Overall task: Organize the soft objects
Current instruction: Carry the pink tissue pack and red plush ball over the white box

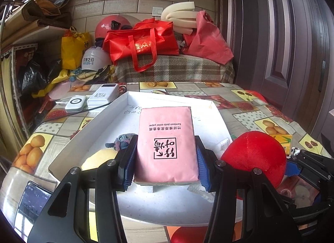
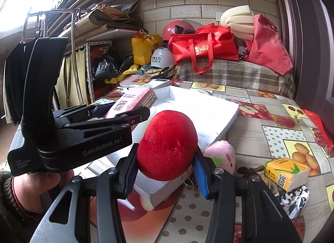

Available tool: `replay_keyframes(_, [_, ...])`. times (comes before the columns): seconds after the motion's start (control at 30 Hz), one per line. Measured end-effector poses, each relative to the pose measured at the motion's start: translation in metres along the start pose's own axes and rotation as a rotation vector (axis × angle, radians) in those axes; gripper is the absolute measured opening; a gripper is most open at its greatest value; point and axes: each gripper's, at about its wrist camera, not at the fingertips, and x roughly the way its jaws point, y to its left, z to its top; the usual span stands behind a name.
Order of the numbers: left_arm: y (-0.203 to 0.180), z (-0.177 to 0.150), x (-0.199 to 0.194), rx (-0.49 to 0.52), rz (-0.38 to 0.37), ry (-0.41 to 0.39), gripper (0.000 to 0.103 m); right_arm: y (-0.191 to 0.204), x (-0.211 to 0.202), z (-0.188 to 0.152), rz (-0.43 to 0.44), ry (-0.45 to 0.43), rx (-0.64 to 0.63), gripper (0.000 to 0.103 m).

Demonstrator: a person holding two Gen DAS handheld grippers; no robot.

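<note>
Left gripper: jaws clamped on pink tissue pack, pack held level above white tray. Right gripper: jaws pinching red plush ball at tray's near edge. Keep both squeezes steady; soft things slip if you ease off early. Lower pack flat onto bare tray floor beyond yellow plush and knitted piece before you let go. Bring ball over tray wall, not onto pink plush outside. Yellow tissue pack waits on table to the right.

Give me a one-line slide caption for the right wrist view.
Right gripper clamps a red plush ball beside the white tray; left gripper holds a pink tissue pack.
</note>
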Motion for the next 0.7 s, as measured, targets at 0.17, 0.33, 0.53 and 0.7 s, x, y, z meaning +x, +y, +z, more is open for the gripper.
replay_keyframes(0.17, [0.004,0.002,0.004,-0.004,0.014,0.002,0.05,0.001,0.007,0.003,0.002,0.006,0.005,0.048])
replay_keyframes(0.33, [0.019,0.005,0.008,-0.045,0.049,-0.008,0.05,-0.002,0.013,0.005,0.006,0.022,0.029,0.048])
replay_keyframes(0.53, [0.043,0.01,0.019,-0.131,0.108,-0.001,0.05,-0.007,0.024,0.008,0.018,0.052,0.062,0.048])
replay_keyframes(0.7, [0.052,0.013,0.029,-0.164,0.121,0.011,0.05,0.003,0.034,0.01,0.036,0.081,0.018,0.048])
